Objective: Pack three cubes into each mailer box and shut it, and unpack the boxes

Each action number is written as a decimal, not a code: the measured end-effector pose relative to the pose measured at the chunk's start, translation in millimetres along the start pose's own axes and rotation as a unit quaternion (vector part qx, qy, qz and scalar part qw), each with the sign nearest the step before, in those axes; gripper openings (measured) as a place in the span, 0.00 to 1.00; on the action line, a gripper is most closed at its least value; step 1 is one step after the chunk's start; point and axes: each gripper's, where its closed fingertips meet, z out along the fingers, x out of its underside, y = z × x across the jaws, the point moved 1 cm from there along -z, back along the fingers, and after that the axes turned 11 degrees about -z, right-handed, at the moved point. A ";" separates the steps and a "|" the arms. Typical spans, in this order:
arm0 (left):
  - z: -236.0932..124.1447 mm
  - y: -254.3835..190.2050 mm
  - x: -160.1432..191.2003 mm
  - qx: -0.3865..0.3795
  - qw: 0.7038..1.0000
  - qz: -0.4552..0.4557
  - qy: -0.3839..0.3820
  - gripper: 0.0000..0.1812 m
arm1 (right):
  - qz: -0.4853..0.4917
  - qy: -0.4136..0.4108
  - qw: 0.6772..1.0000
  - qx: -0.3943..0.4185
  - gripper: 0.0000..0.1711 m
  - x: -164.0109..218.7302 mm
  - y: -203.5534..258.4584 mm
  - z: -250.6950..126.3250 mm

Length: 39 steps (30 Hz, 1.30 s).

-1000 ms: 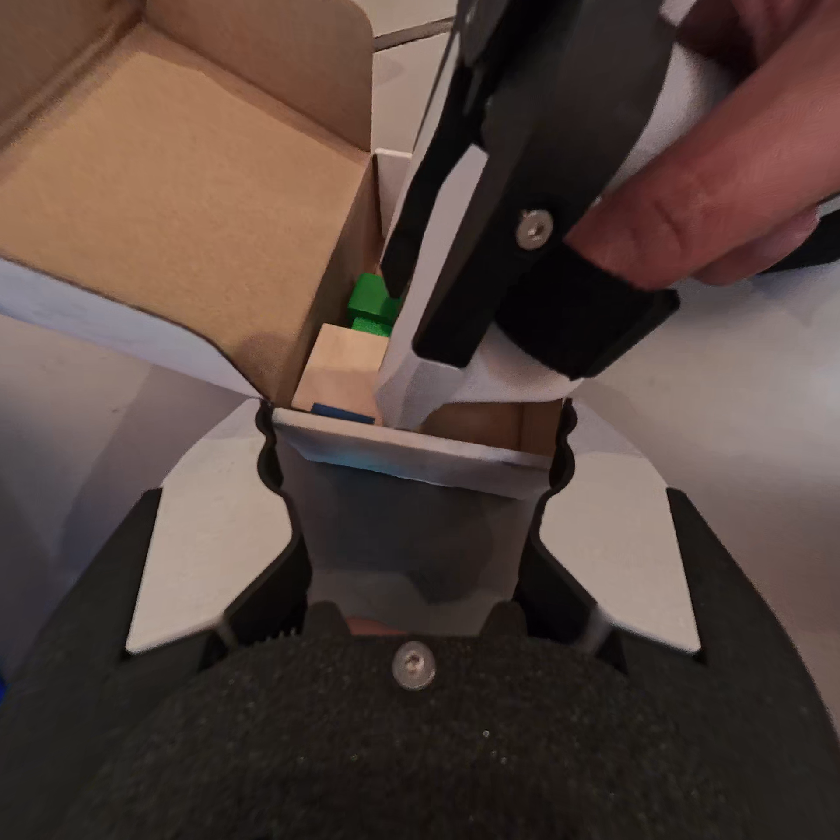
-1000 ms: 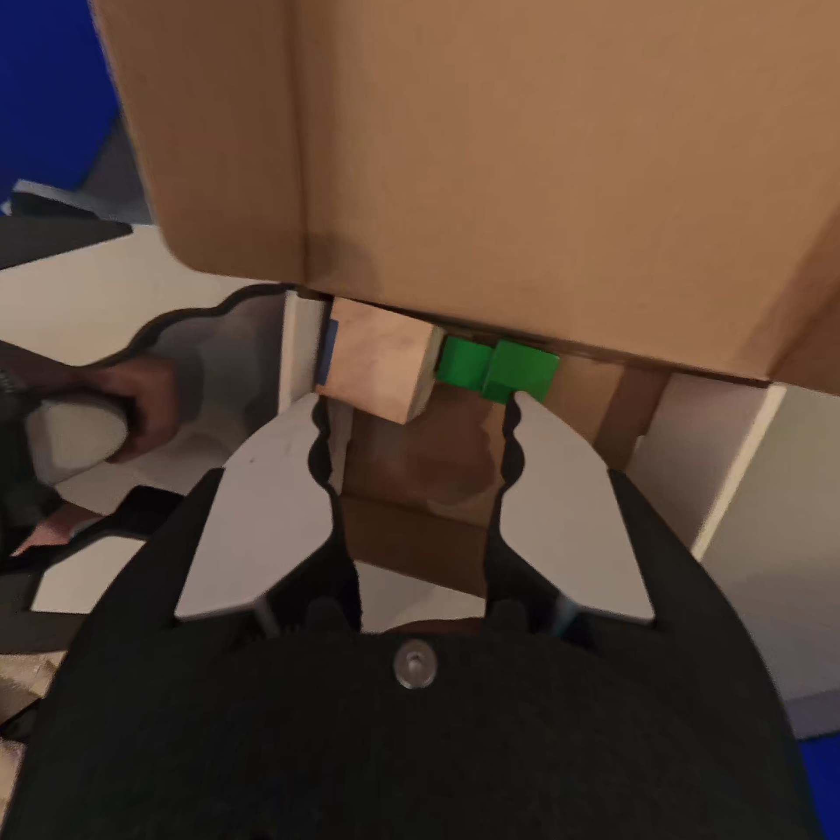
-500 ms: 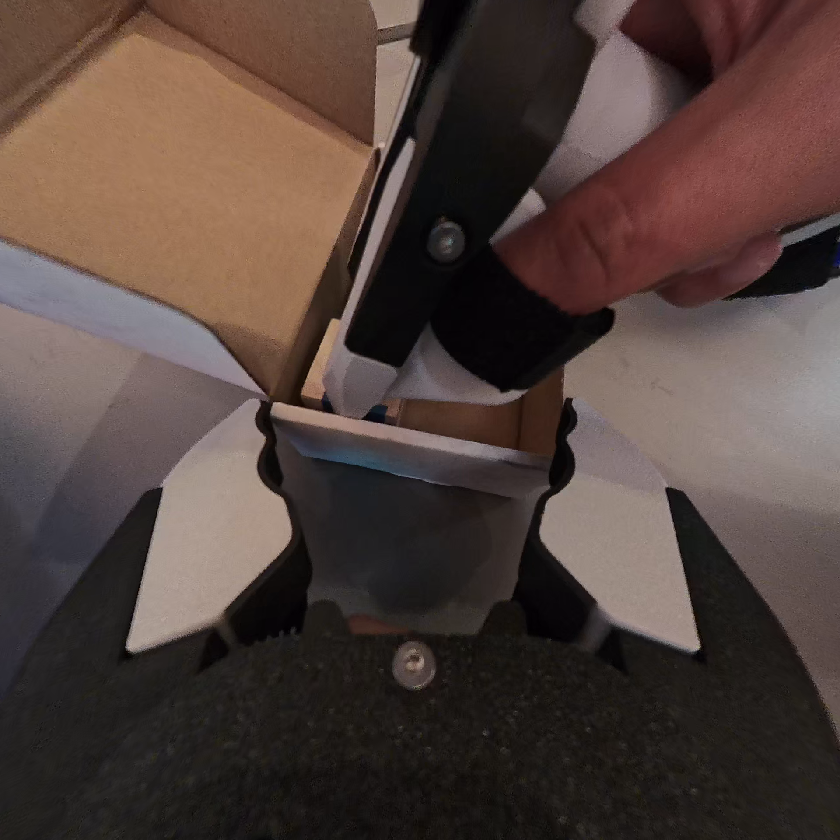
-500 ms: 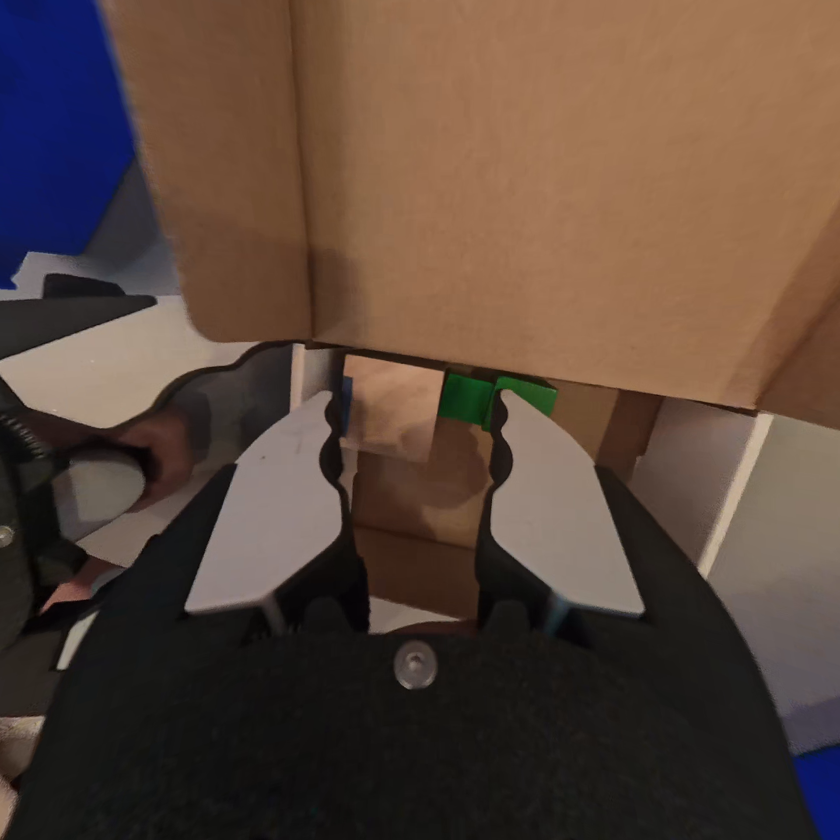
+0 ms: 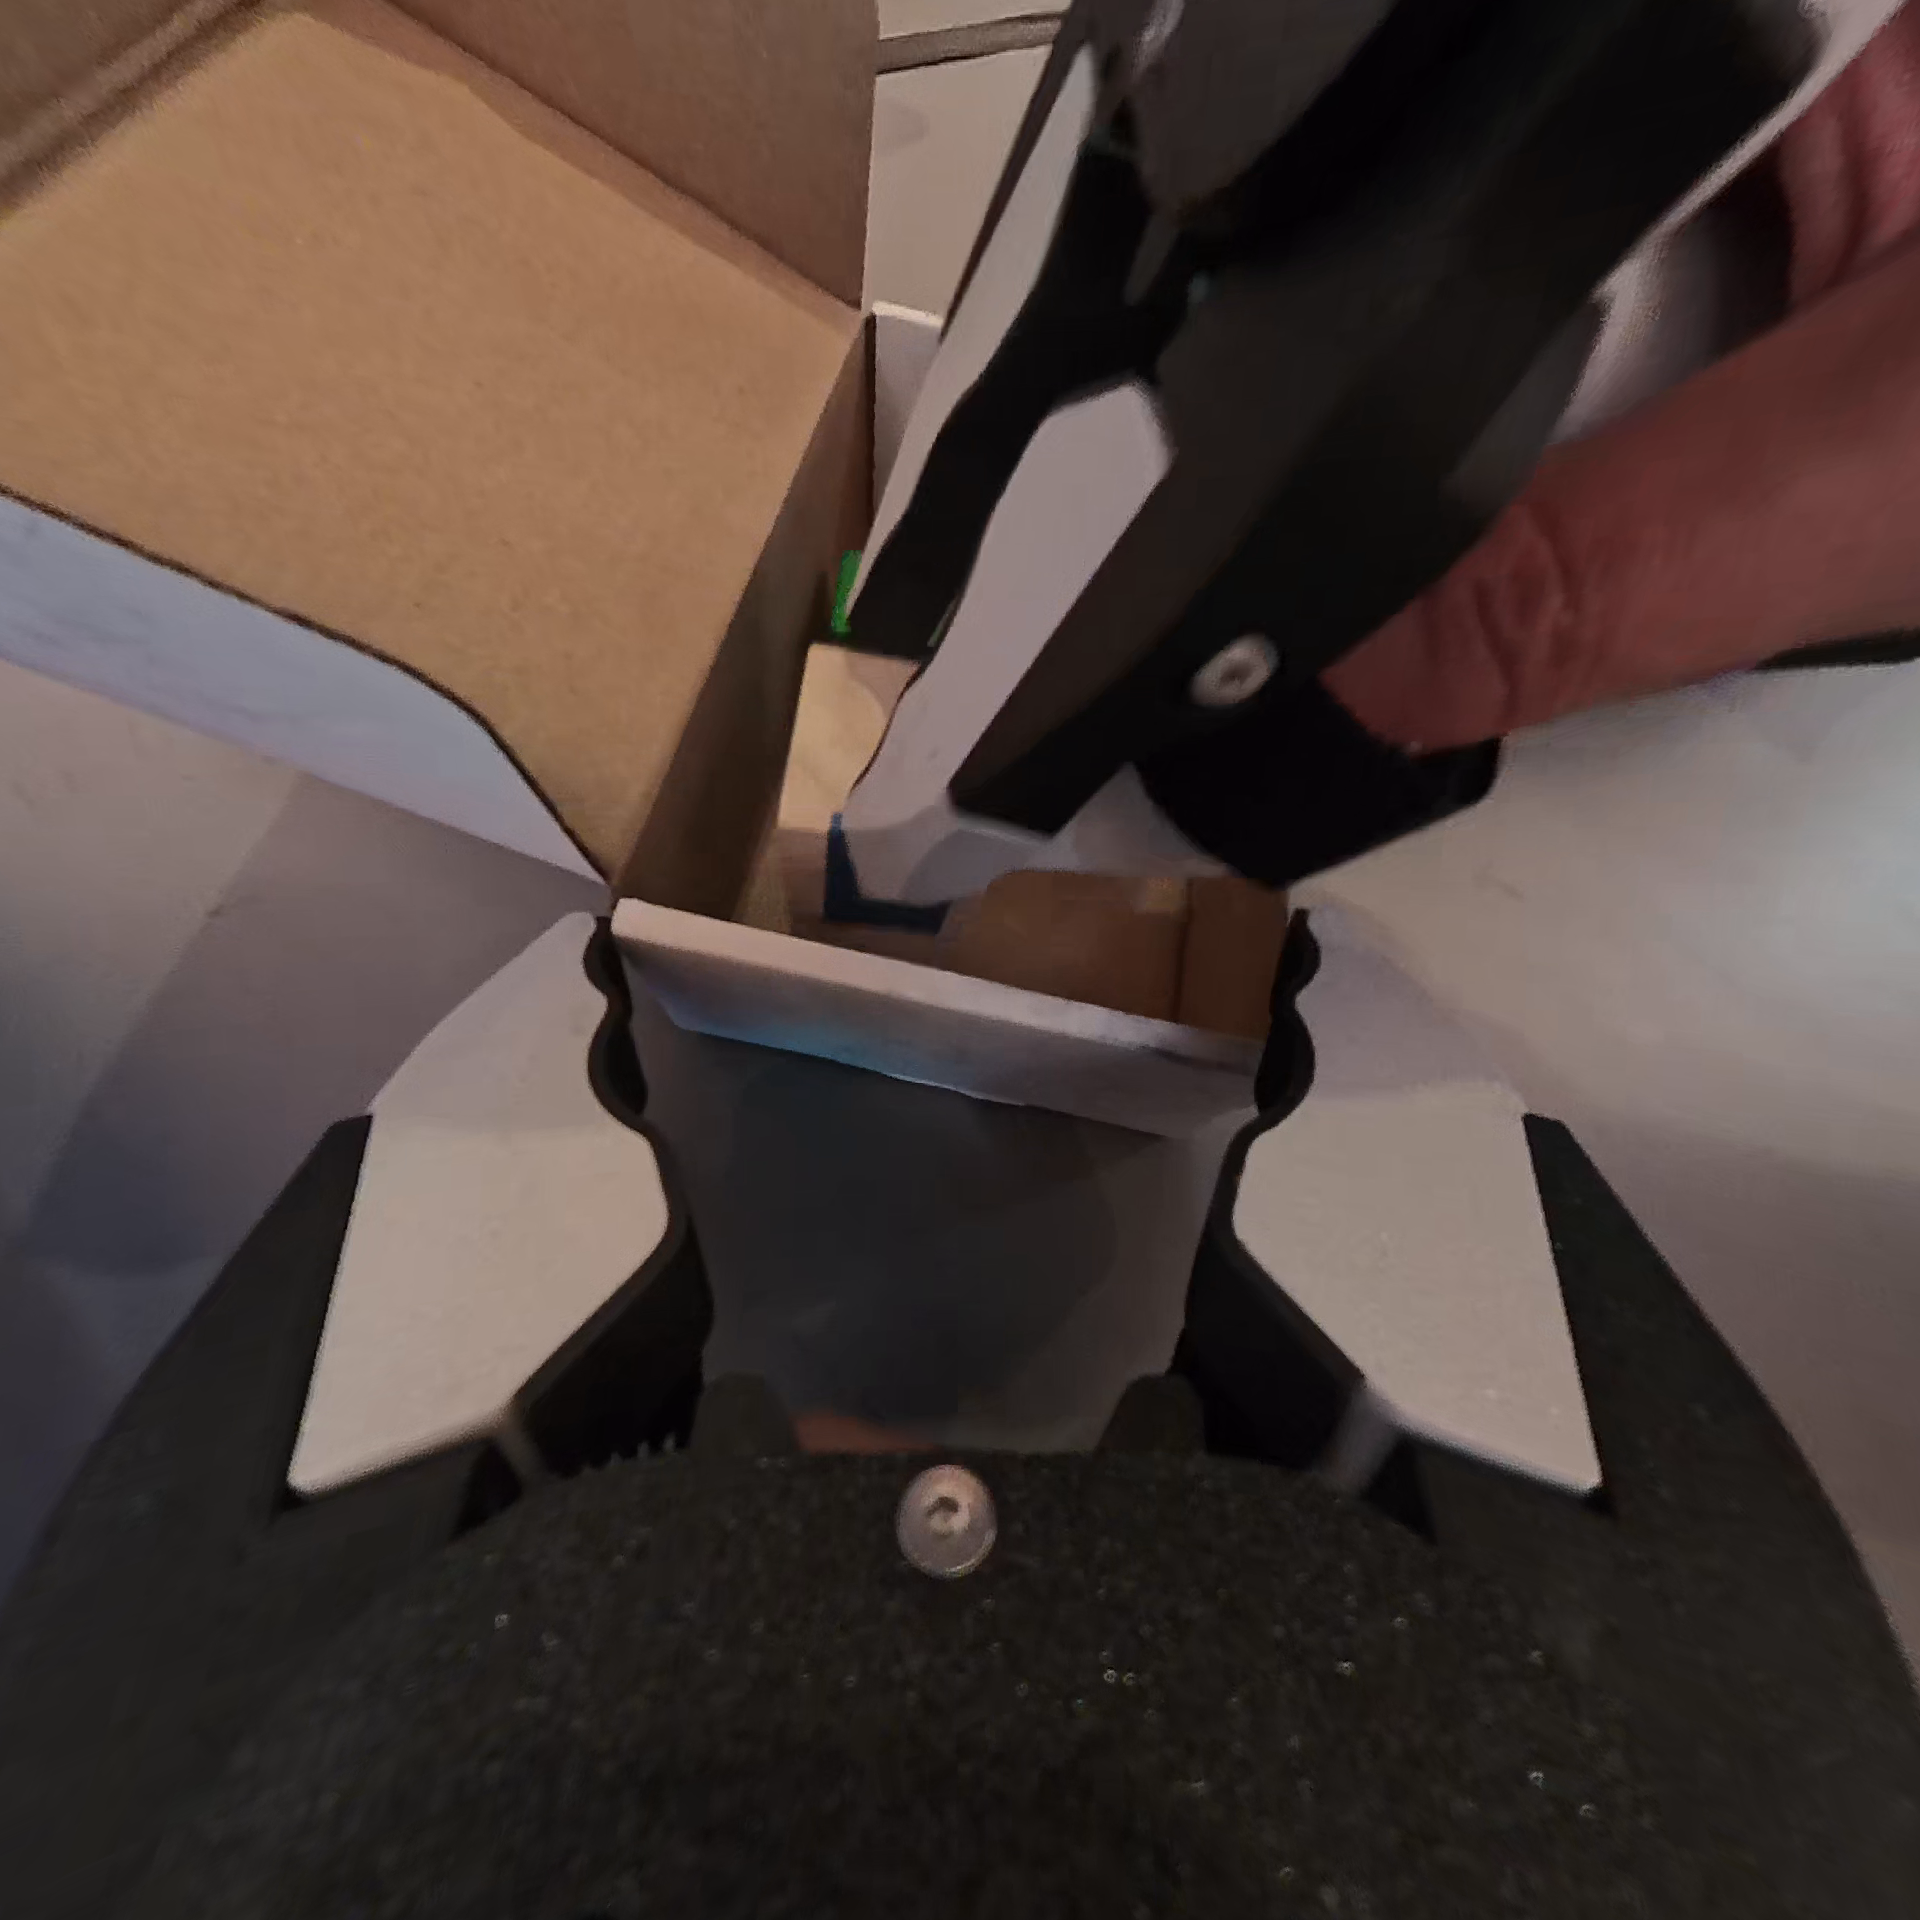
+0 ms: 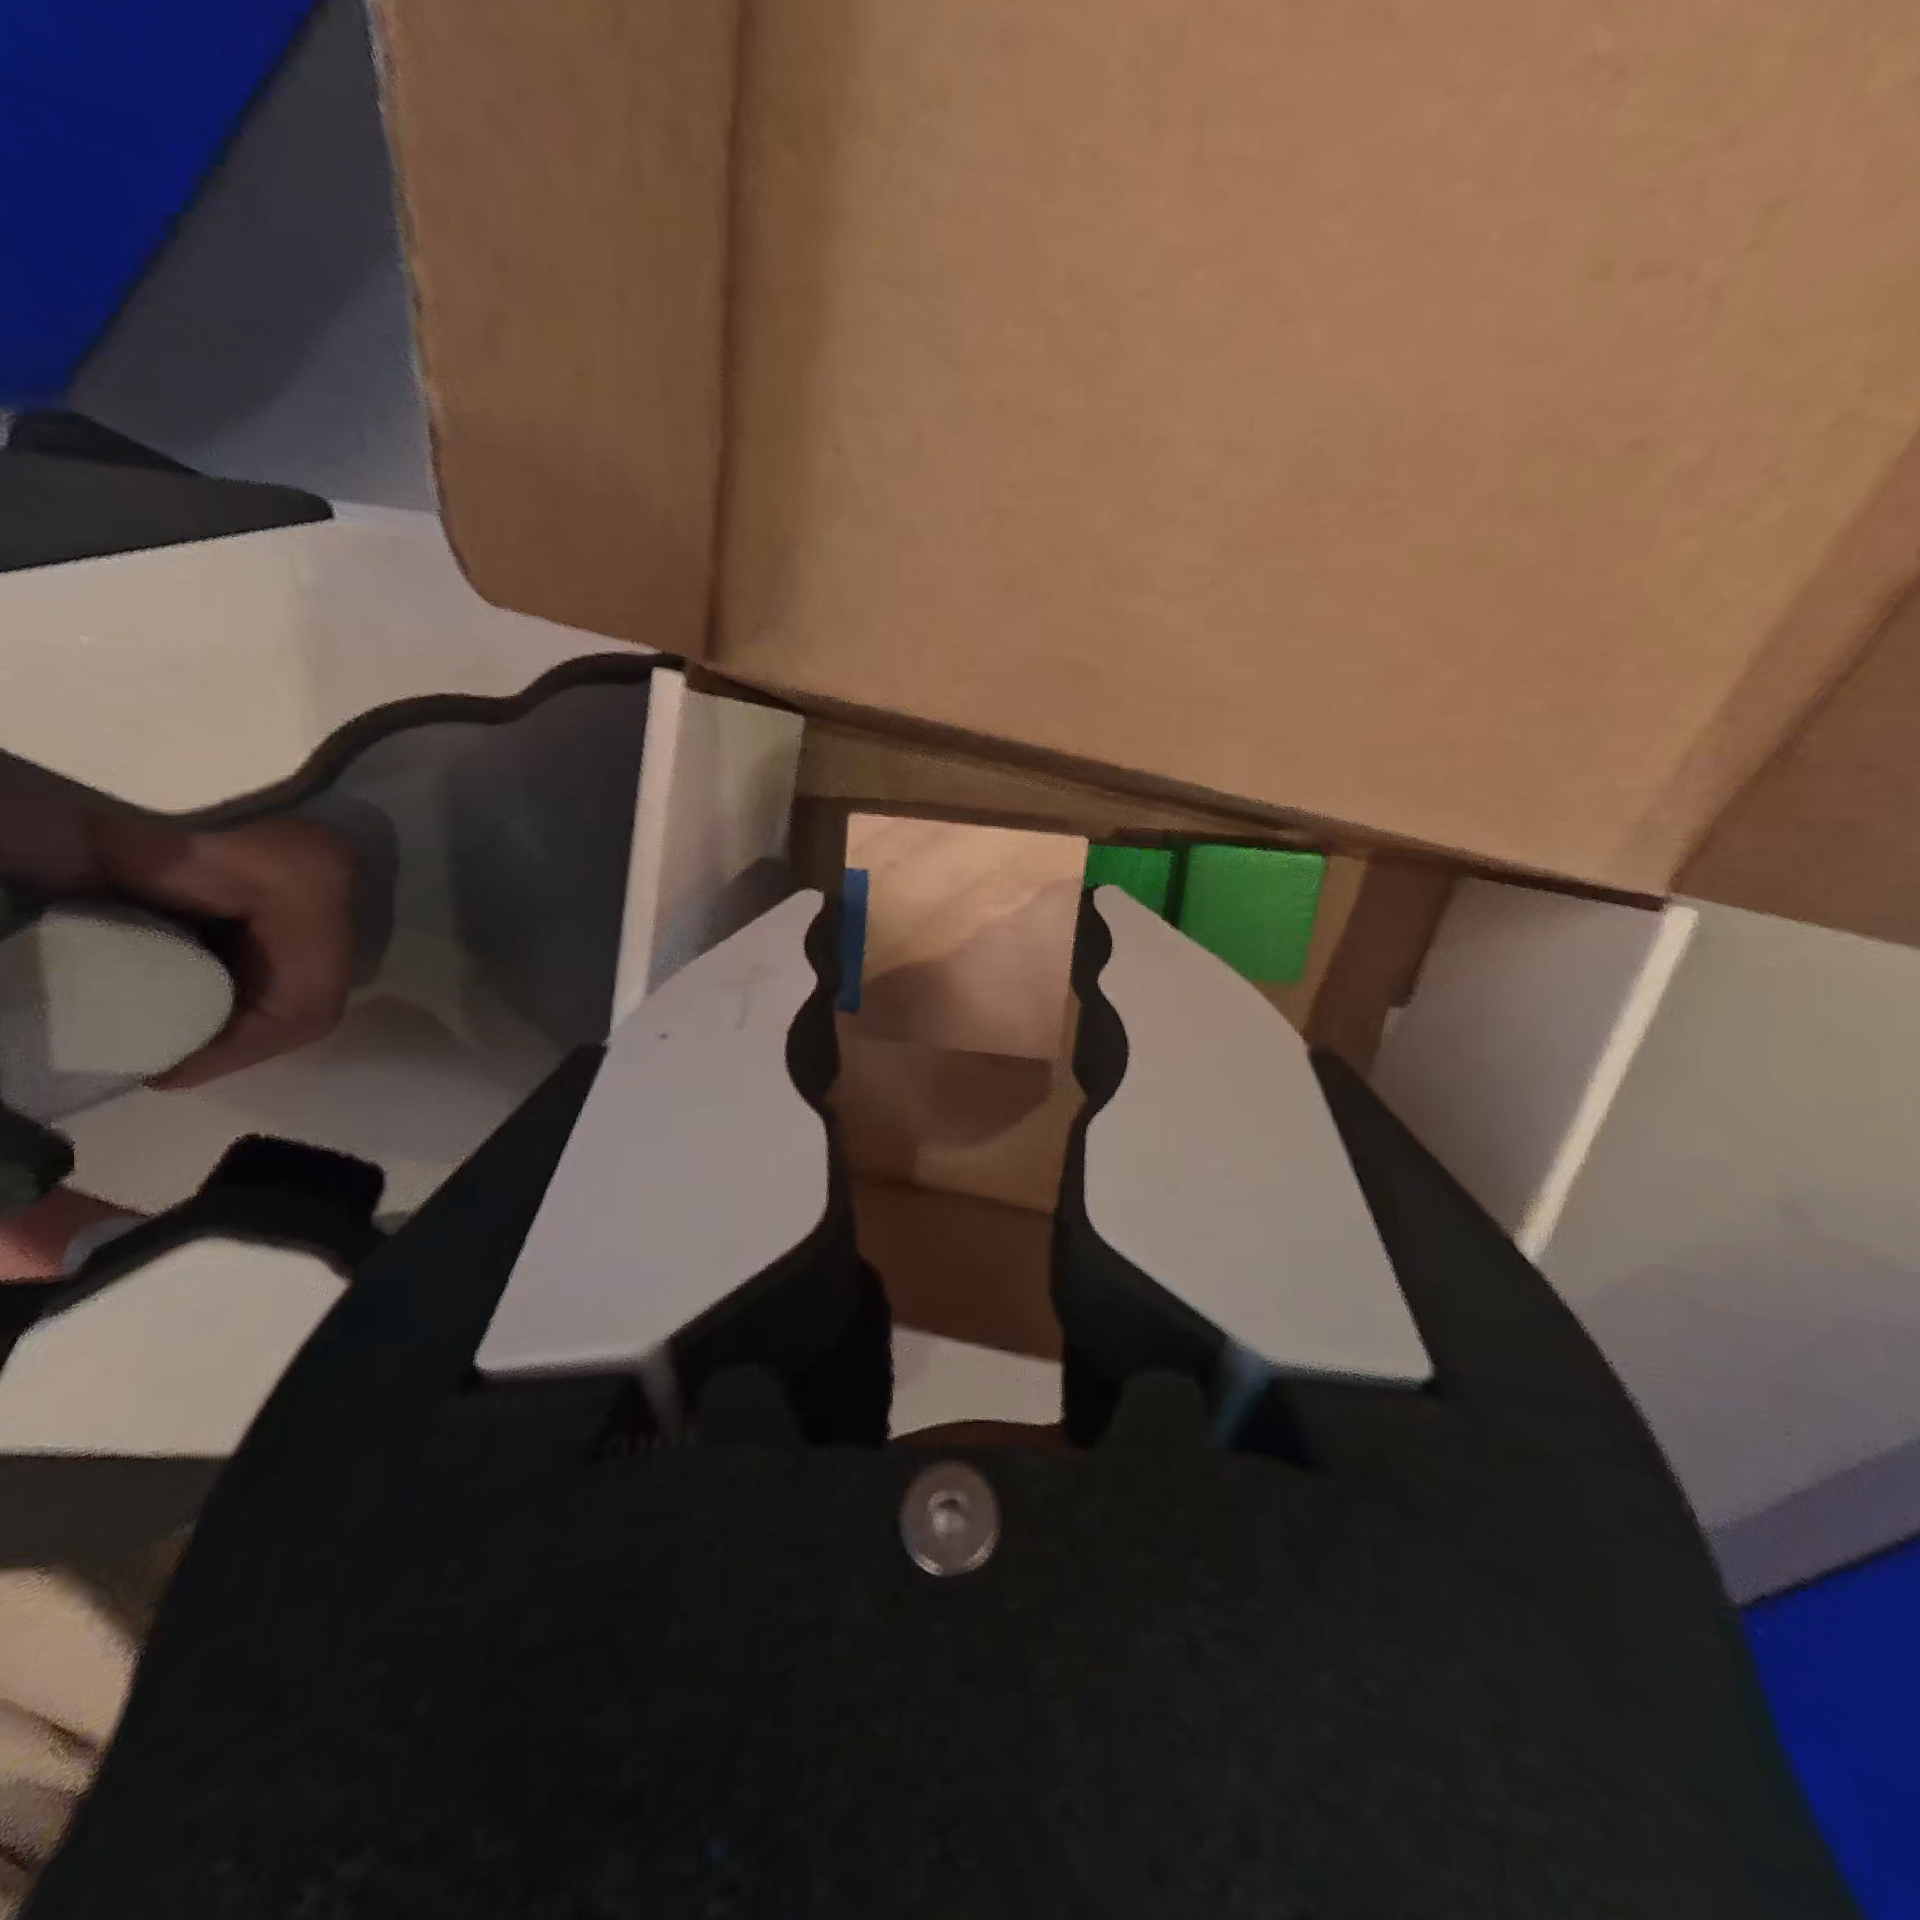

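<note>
A white mailer box [image 5: 935,997] stands open, its brown lid [image 5: 364,416] raised. My left gripper [image 5: 951,925] is shut on the box's near end, one finger on each side. My right gripper [image 6: 956,904] reaches into the box and is shut on a plain wooden cube [image 6: 961,956]. A blue sliver [image 6: 852,940] shows against the cube's left side. A green cube [image 6: 1247,914] lies behind it to the right. In the left wrist view the right gripper [image 5: 894,862] comes down from the upper right and hides most of the inside.
The raised lid [image 6: 1143,364] hangs just above my right gripper's fingertips. A hand [image 5: 1662,540] holds the right gripper. The box rests on a white table [image 5: 1662,935]. Blue surface [image 6: 104,156] shows beyond the table edge. My left gripper's tips are some 7 cm from the raised lid [image 6: 1143,364].
My right gripper has moved deeper into the box and its fingers have narrowed onto the wooden cube. The left gripper and the box have stayed still.
</note>
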 end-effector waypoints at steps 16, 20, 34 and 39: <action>0.2 0.3 0.3 0.005 1.000 0.003 0.015 0.63 | 0.260 -0.073 0.944 0.188 0.25 208.7 -221.6 -185.3; 0.3 0.5 0.4 0.007 1.000 0.004 0.017 0.63 | 0.256 -0.021 0.963 0.087 0.25 243.6 -216.4 -107.9; -0.7 0.9 1.1 0.008 1.000 0.001 0.009 0.63 | 0.256 0.000 0.960 0.116 0.26 227.8 -269.3 -70.8; -0.9 0.9 1.2 0.008 1.000 0.000 0.007 0.63 | 0.235 -0.157 0.938 0.199 0.29 161.5 -251.2 -162.9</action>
